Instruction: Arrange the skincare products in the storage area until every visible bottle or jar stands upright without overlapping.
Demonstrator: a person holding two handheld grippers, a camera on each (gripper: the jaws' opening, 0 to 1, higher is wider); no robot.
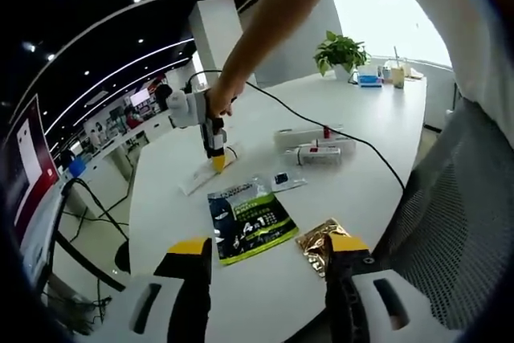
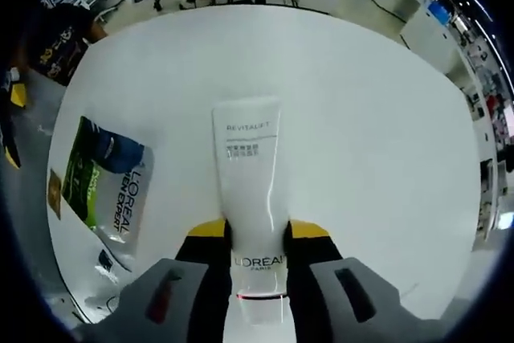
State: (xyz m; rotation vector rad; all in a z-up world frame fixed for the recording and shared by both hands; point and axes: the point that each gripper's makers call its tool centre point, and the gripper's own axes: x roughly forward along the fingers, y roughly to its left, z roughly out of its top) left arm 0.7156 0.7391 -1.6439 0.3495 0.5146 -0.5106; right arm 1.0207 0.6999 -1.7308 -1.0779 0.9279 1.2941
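Right hand-held gripper point(image 2: 259, 251) | clamped on white tube point(image 2: 250, 174) | table point(image 2: 369, 118)

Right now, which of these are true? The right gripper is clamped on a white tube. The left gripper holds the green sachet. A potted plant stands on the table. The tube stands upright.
1. The right gripper is clamped on a white tube: true.
2. The left gripper holds the green sachet: false; its jaws are open and apart from the sachet, which lies flat on the table.
3. A potted plant stands on the table: true.
4. The tube stands upright: false; it lies flat on the table.
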